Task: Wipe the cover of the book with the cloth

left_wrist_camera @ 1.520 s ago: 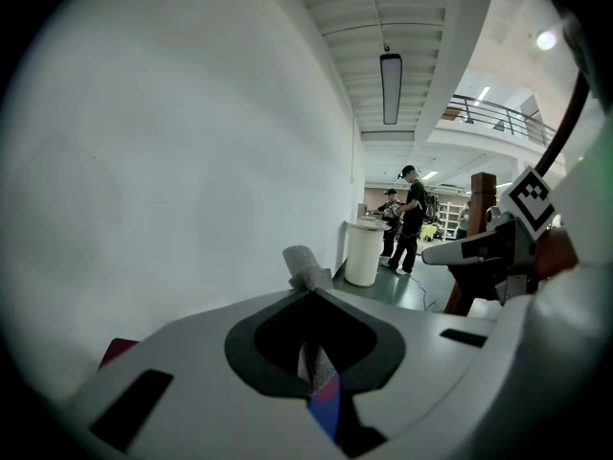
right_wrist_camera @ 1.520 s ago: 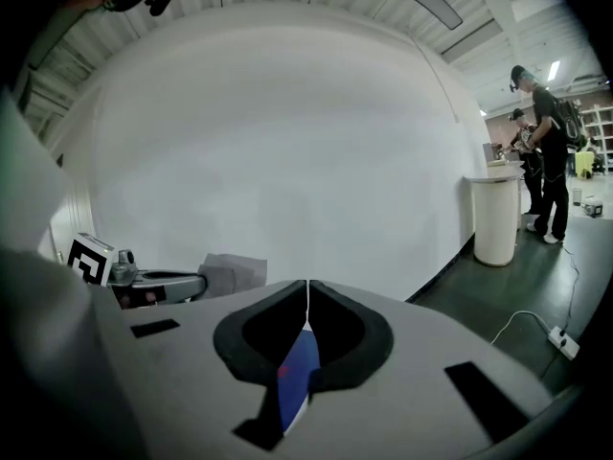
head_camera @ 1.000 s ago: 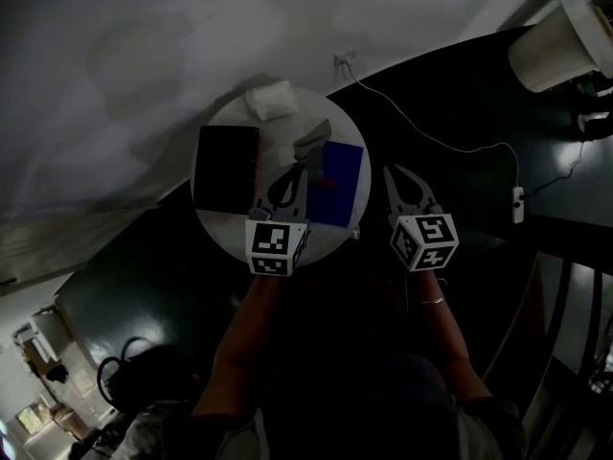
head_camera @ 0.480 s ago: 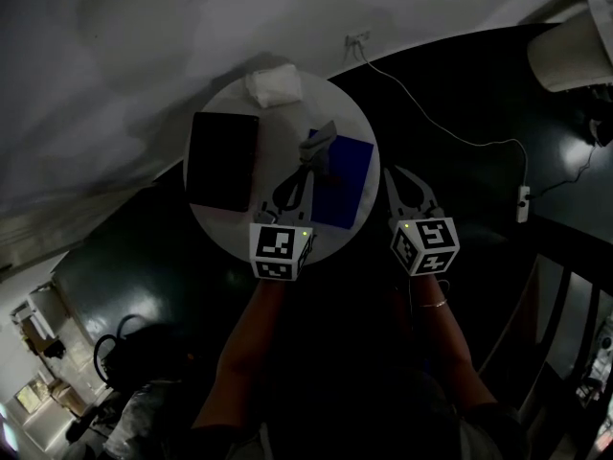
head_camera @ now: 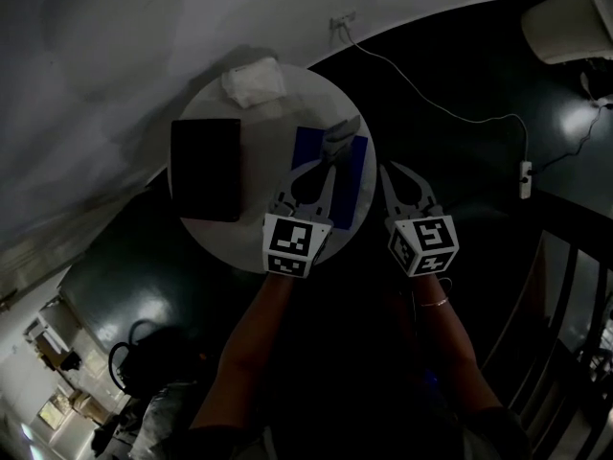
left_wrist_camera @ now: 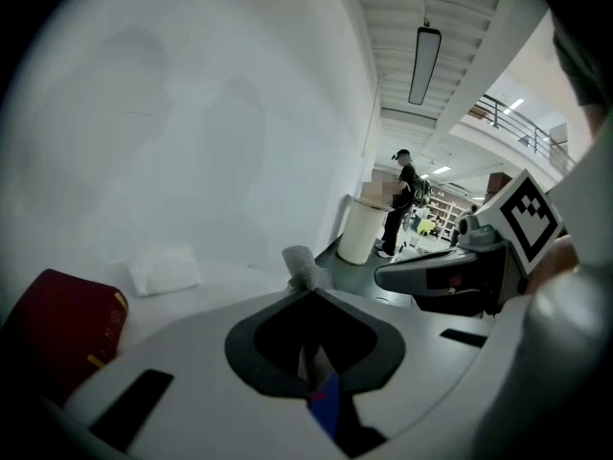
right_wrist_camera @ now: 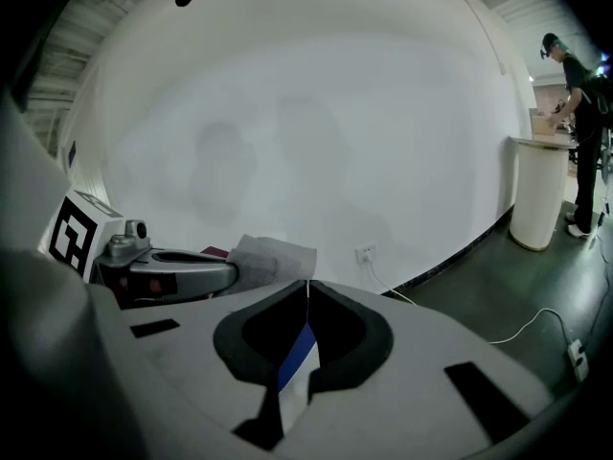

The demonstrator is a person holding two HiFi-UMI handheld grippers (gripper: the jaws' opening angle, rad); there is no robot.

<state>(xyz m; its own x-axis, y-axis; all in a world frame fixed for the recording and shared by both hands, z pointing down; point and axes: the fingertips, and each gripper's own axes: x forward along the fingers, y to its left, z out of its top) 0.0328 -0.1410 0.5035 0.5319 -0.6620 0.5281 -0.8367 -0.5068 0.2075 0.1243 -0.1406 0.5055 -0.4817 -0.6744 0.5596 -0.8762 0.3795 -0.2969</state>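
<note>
Left gripper [left_wrist_camera: 306,290] is clenching a grey cloth [head_camera: 342,134], which is poking out past its tips above the blue book [head_camera: 352,188]. The gripper is hiding part of the cover. Right gripper [right_wrist_camera: 306,293] is hovering with the book just to its left, jaws pressed together, empty.

A white wall [head_camera: 115,46] fills nine to twelve o'clock, meeting a dark glossy floor [head_camera: 460,84] where a round white surface [head_camera: 263,151] stands, with a pale cylindrical stand [head_camera: 575,17] at two o'clock.
</note>
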